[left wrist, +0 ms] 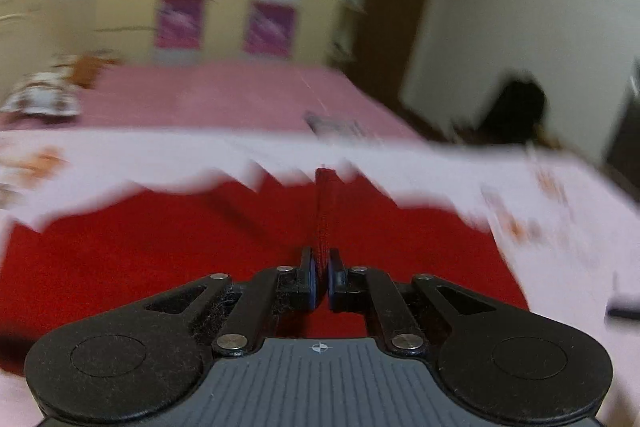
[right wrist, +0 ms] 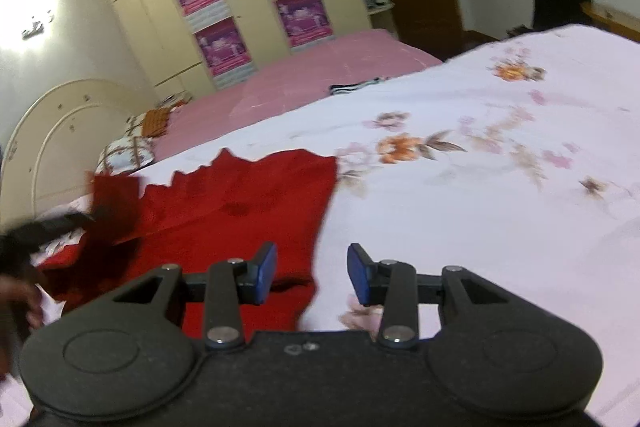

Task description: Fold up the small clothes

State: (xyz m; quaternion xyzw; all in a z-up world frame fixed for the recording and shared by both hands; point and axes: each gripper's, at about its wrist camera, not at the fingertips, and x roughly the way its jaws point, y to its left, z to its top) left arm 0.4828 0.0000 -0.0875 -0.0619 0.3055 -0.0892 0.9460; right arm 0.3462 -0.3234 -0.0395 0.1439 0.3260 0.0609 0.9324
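A small red garment (left wrist: 192, 239) with a jagged far edge lies on a white flowered bedsheet (left wrist: 560, 235). My left gripper (left wrist: 320, 267) is shut on a strip of the red fabric that stands up between its pads; that view is blurred by motion. In the right wrist view the red garment (right wrist: 248, 215) spreads at the lower left, with a lifted flap held by the blurred left gripper (right wrist: 52, 223) at the left edge. My right gripper (right wrist: 312, 273) hovers open over the garment's right edge, nothing between its fingers.
The white flowered sheet (right wrist: 500, 187) extends to the right. Beyond it lies a pink bed (right wrist: 320, 75) with a striped folded item (right wrist: 354, 86) and pillows (right wrist: 128, 151) by a cream headboard (right wrist: 60, 135). Wardrobes with purple posters (right wrist: 224, 43) line the back wall.
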